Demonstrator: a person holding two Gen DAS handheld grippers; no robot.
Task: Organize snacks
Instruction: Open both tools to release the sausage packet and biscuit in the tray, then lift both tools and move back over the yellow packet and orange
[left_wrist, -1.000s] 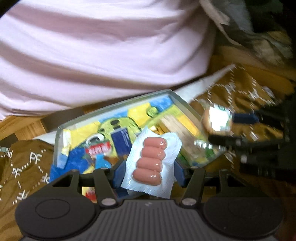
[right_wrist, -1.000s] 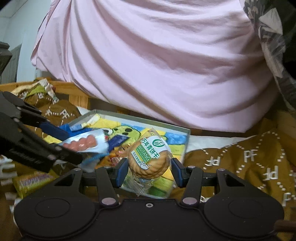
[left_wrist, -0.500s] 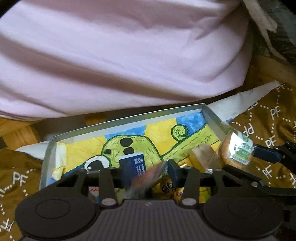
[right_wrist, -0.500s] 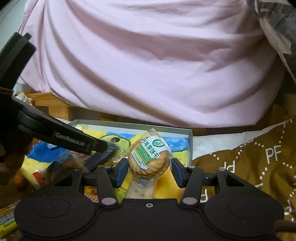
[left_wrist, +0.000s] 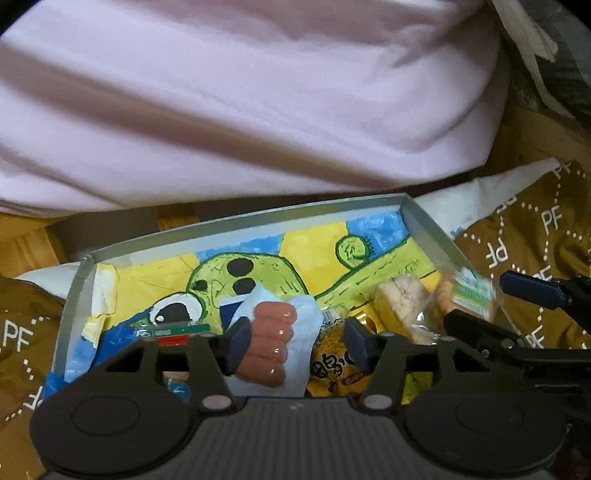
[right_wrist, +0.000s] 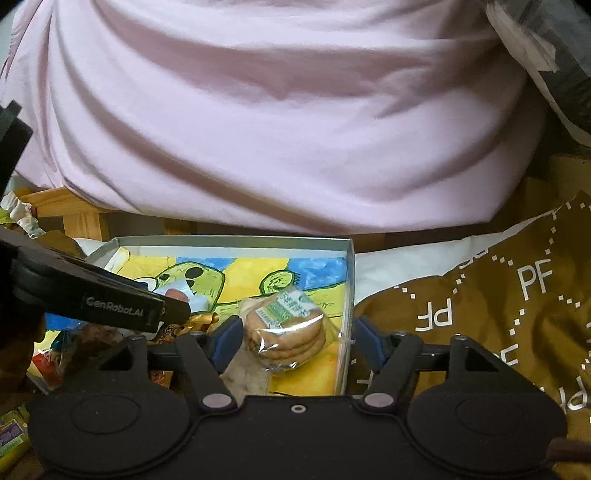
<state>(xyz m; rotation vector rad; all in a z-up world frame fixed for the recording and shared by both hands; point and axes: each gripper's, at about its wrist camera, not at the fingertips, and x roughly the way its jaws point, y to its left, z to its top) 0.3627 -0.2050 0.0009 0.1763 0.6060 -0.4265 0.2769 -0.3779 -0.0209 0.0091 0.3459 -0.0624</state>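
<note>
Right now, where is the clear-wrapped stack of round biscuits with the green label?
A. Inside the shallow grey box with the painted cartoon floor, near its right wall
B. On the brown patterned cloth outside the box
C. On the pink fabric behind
A: the clear-wrapped stack of round biscuits lies inside the shallow grey box by its right wall, between the right gripper's opening jaws.

A clear pack of four pink sausages (left_wrist: 271, 341) lies at the lower centre of the left wrist frame inside the shallow painted box (left_wrist: 236, 225), while the green-labelled biscuit pack (right_wrist: 286, 326) lies tilted by the box's right wall.
</note>
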